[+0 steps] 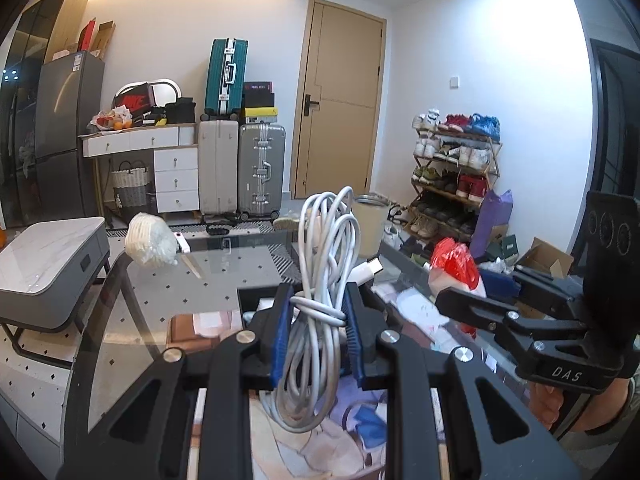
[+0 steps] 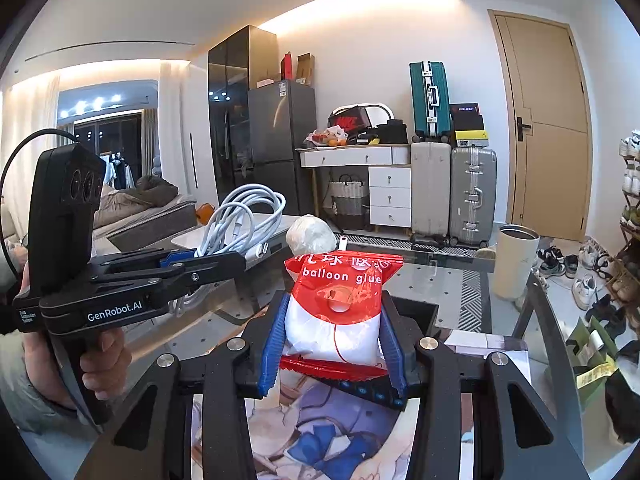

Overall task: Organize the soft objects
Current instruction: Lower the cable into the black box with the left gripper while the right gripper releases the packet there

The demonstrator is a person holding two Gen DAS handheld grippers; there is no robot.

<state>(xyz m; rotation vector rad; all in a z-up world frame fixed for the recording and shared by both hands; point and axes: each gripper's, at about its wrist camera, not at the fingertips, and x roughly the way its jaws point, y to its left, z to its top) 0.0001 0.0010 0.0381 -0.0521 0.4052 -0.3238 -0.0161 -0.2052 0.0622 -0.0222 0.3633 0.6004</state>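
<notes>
two grippers up: both held above a glass table, each pinching its own soft thing
left gripper: blue ribbed pads squeezed onto a coiled white cable – loops stick up above the jaws and hang below, usb-c plug poking out to the right
right gripper: pads clamped on the sides of a balloon glue packet – crinkly plastic, red on top, white and puffy lower down, red crimped seam at the bottom
still on the table: a white wrapped bundle, roundish and lumpy, sits near the far edge, well apart from both grippers
under the glass: papers and a printed anime-style picture show through, plus a dark rectangular tray just ahead of the jaws
in the way: nothing much between the grippers, they sit side by side; the person's hand wraps the left handle
around: grey marble-top side table to the left, three suitcases stacked by a tan door, a shoe rack crammed with sneakers, cream cylinder bin, dark fridge
</notes>
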